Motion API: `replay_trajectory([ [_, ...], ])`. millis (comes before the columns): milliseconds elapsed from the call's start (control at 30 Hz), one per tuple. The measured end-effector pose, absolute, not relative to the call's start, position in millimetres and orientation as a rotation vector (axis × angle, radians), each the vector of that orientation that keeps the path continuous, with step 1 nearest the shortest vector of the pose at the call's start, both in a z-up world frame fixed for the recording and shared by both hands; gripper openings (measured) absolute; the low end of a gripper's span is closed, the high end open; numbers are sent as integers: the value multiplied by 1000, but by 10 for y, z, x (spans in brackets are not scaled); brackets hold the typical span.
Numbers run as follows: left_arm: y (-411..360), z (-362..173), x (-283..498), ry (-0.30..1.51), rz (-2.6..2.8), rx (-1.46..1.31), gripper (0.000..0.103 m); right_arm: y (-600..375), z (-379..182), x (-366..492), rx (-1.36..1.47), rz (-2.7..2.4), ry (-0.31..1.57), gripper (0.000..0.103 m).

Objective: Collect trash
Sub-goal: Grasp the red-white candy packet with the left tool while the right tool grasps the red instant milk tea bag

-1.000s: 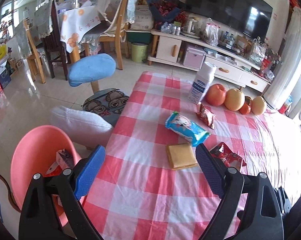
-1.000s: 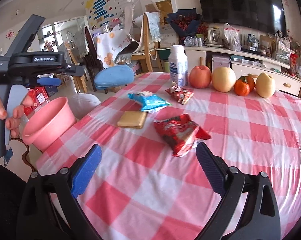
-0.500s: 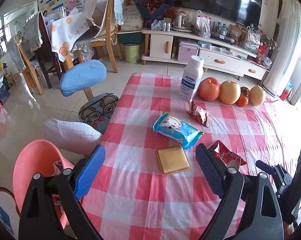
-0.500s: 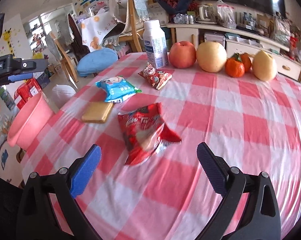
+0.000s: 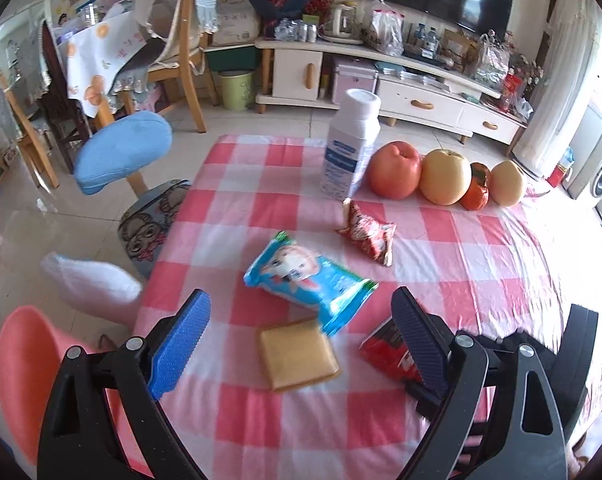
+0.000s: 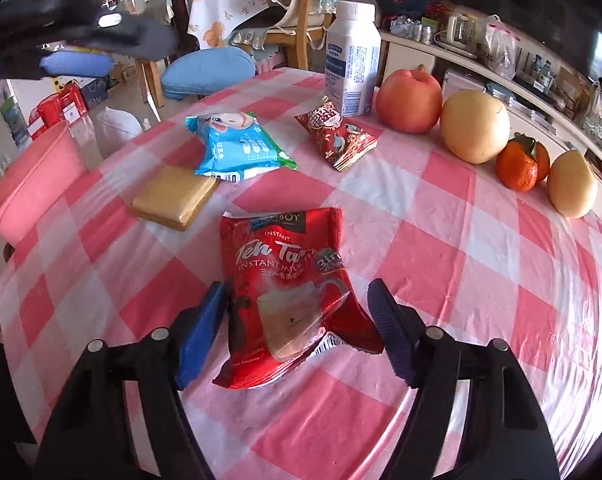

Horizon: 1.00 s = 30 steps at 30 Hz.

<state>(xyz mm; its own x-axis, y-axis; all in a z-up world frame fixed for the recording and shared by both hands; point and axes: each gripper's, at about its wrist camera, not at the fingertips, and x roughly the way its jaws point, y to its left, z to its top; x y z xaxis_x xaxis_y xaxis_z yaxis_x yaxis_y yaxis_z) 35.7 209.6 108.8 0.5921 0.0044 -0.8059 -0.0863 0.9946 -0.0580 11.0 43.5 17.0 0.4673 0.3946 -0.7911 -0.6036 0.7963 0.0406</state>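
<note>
A red instant tea packet (image 6: 285, 264) lies flat on the pink checked tablecloth (image 6: 461, 264). My right gripper (image 6: 298, 285) straddles its near half and its jaws are closing. The left pad is at the packet's edge and the right pad stands a little off it. Farther back lie a tan square packet (image 6: 173, 196), a blue wrapper (image 6: 237, 144) and a small red snack pack (image 6: 337, 136). My left gripper (image 5: 300, 294) hangs open above the tan packet (image 5: 297, 354) and blue wrapper (image 5: 305, 276), holding nothing. A pink bin (image 5: 25, 372) stands beside the table's left edge.
At the table's far side stand a white bottle (image 5: 351, 148) and a row of fruit (image 5: 445, 176). A blue stool (image 5: 121, 152) and a white cushion (image 5: 97, 284) are on the floor to the left. A TV cabinet (image 5: 417, 104) runs along the back wall.
My right gripper came down over the red tea packet and its jaws narrowed around it. My left gripper moved in over the table toward the tan and blue wrappers.
</note>
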Motion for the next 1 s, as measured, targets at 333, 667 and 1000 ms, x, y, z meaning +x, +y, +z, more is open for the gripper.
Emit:
replay_trajectory([
  [333,1686,808,817,954,-17,-46,91,207,253,126,-227,591,910,56],
  [667,1400,418,1174,1013,-3,121,91,-558,370,351,-121,426,933,56],
  [1000,1329,296,1434,1026,20,161,91,-752,412,350,-63,435,936,58],
])
